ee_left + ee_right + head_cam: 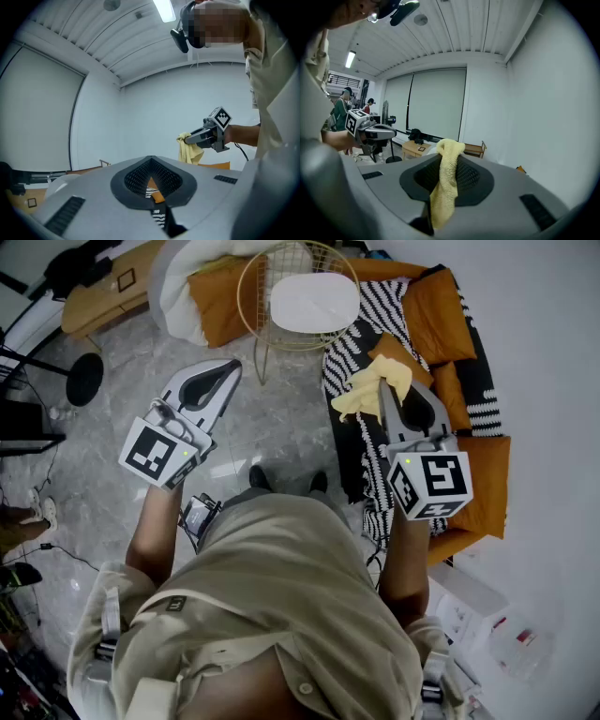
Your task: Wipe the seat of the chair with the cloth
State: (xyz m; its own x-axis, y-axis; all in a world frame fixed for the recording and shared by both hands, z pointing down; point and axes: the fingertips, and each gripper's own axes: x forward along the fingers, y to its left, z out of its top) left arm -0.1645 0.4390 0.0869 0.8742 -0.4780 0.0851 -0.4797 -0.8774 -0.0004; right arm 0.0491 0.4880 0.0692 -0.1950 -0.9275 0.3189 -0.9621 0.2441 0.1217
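- Head view, steeply down: a person in a beige shirt [281, 596] on a grey marble floor [122, 427], both grippers held out in front
- In the right gripper [382, 390], jaws clamped tight on a yellow cloth [352, 401]; bunched around the jaw tips and drooping to their left; held in the air over a black-and-white striped blanket [380, 310]
- Right gripper view: same grip up close; cloth [444, 183] pinched between the closed jaws, running up from the base of the opening and folding over the tips
- On the left gripper [230, 367], jaws together, tips touching, nothing held; in the left gripper view [151, 159], only orange and striped fabric showing through the teardrop opening behind the tips
- Ahead of both grippers, roughly between them: wire chair [253, 296] with round gold frame and white seat pad [314, 301]; touched by neither gripper; cloth clear of the seat, below and to the right of it
- Beside the chair: orange cushions [436, 306] and the blanket on its right; a low wooden table [94, 301] at upper left
- Left gripper view, across to the right gripper [187, 138]: cloth [190, 152] hanging below its tips
- Right gripper view, far left: left gripper [393, 132] held in a hand
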